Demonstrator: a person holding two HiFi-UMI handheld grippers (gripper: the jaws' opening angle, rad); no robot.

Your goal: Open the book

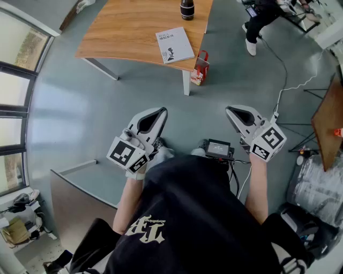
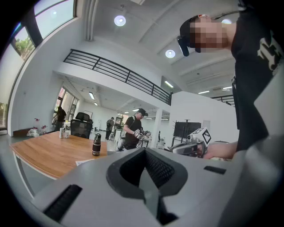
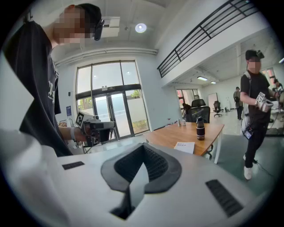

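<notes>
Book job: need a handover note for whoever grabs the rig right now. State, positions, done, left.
Left tool: shut, empty, held over the floor, short of the table.
Right tool: shut, empty, likewise.
Book: closed, lying flat near the near edge of the wooden table, a dark bottle behind it.
Done: nothing yet.
Left: step up to the table, lift the cover, open the book.
</notes>
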